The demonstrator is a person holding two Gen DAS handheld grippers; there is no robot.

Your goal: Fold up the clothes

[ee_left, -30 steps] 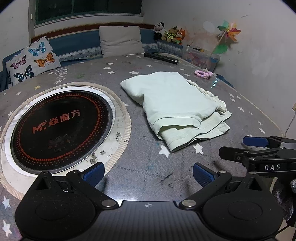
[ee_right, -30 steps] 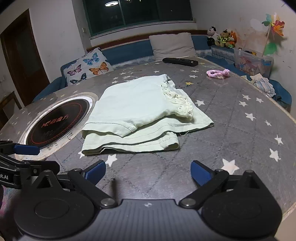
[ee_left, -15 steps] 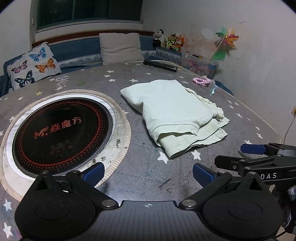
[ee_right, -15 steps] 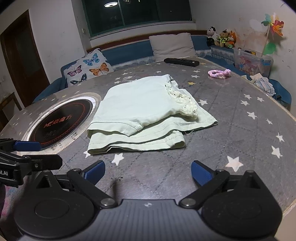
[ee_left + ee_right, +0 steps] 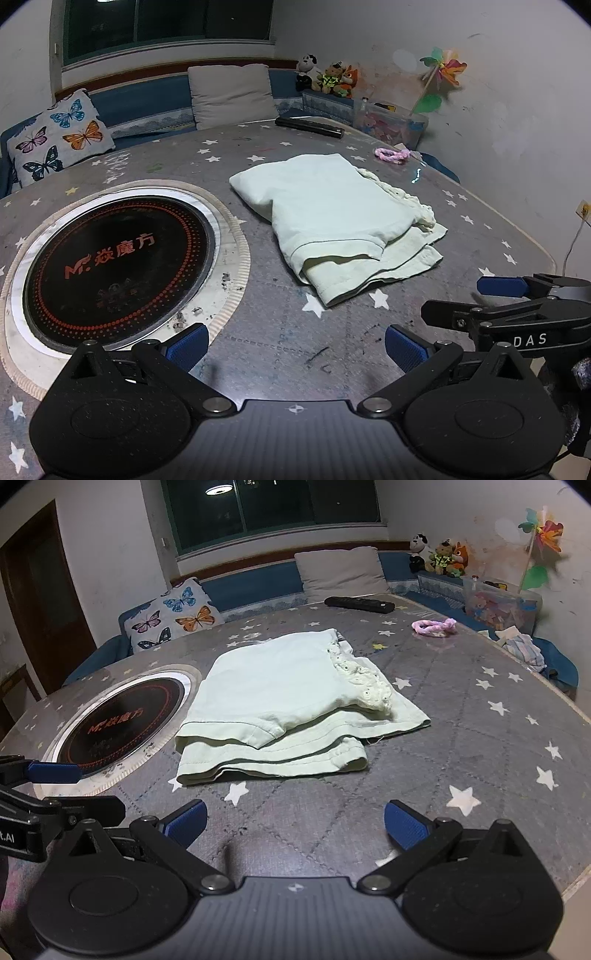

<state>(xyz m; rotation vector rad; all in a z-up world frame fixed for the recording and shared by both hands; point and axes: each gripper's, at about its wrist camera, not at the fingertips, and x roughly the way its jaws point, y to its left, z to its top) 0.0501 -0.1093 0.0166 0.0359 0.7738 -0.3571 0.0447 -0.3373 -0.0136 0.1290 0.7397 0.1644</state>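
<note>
A pale green garment (image 5: pixel 340 221) (image 5: pixel 291 709) lies folded in several layers on the star-patterned table (image 5: pixel 280 332), its lace trim along the right side. My left gripper (image 5: pixel 295 347) hovers open near the table's front edge, short of the garment, with nothing between its blue pads (image 5: pixel 186 345). My right gripper (image 5: pixel 295 825) is open too, just in front of the garment's near hem and apart from it. Each gripper shows at the other view's edge: the right gripper (image 5: pixel 517 299) and the left gripper (image 5: pixel 44 782).
A round black cooktop (image 5: pixel 118 266) is set into the table left of the garment. A black remote (image 5: pixel 308 127) and a pink hair tie (image 5: pixel 391 155) lie at the far side. A bench with cushions (image 5: pixel 343 574), toys and a plastic box (image 5: pixel 498 605) rings the table.
Both grippers have drawn back and risen a little, so the garment looks smaller and farther. The garment lies unmoved. Both grippers stayed open.
</note>
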